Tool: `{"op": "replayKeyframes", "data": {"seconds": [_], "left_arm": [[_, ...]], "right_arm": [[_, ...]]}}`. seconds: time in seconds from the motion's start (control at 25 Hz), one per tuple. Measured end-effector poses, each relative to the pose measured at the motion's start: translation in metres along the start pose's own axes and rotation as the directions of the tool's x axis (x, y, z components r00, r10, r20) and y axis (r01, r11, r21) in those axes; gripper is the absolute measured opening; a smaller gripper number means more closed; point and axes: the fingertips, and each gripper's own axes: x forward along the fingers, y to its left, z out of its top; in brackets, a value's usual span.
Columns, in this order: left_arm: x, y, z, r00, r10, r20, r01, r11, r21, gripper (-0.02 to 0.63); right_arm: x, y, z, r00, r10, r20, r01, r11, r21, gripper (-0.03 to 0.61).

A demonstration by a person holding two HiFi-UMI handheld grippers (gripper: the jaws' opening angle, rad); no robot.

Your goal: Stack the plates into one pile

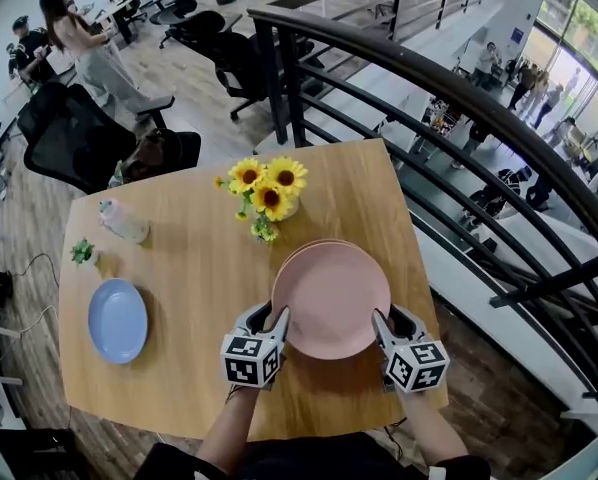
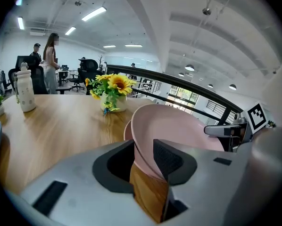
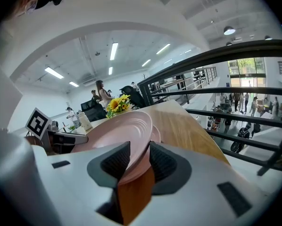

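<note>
An upper pink plate (image 1: 331, 303) lies over a second pink plate (image 1: 314, 246), whose rim shows just behind it, on the wooden table (image 1: 199, 268). My left gripper (image 1: 281, 320) is shut on the upper plate's left rim. At the opposite rim my right gripper (image 1: 379, 323) is shut on it too. In the left gripper view the upper plate (image 2: 178, 126) sits tilted between the pads of my left gripper (image 2: 143, 149), with the lower plate (image 2: 127, 130) beneath it. The right gripper view has the same rim (image 3: 127, 131) in the jaws of my right gripper (image 3: 140, 157). A blue plate (image 1: 117, 320) lies at the table's left.
A vase of sunflowers (image 1: 267, 193) stands just behind the pink plates. A white bottle (image 1: 124, 221) and a small potted plant (image 1: 82, 253) sit at the back left. A black railing (image 1: 479, 138) runs past the table's right edge. Office chairs and people are beyond.
</note>
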Motion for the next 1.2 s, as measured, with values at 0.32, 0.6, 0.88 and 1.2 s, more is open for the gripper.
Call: {"op": "replayKeyframes", "data": {"seconds": [0.32,0.6,0.88,1.2], "left_arm": [[0.011,0.003,-0.01,0.999,0.029,-0.039,-0.03,1.0,-0.003,0.126],[0.019,0.004,-0.012,0.997,0.064,-0.045,-0.064,0.998,-0.001,0.127],[0.023,0.011,-0.01,0.995,0.09,-0.051,-0.09,0.996,0.003,0.127],[0.03,0.017,-0.01,0.993,0.103,-0.049,-0.103,0.995,0.008,0.127]], "right_arm": [[0.008,-0.007,-0.007,0.999,0.01,-0.036,-0.011,1.0,-0.013,0.133],[0.014,-0.012,-0.011,0.998,0.031,-0.057,-0.032,0.999,-0.016,0.144],[0.022,-0.01,-0.012,0.997,0.045,-0.067,-0.046,0.999,-0.014,0.149],[0.031,-0.011,-0.015,0.996,0.043,-0.074,-0.046,0.999,-0.03,0.153]]}}
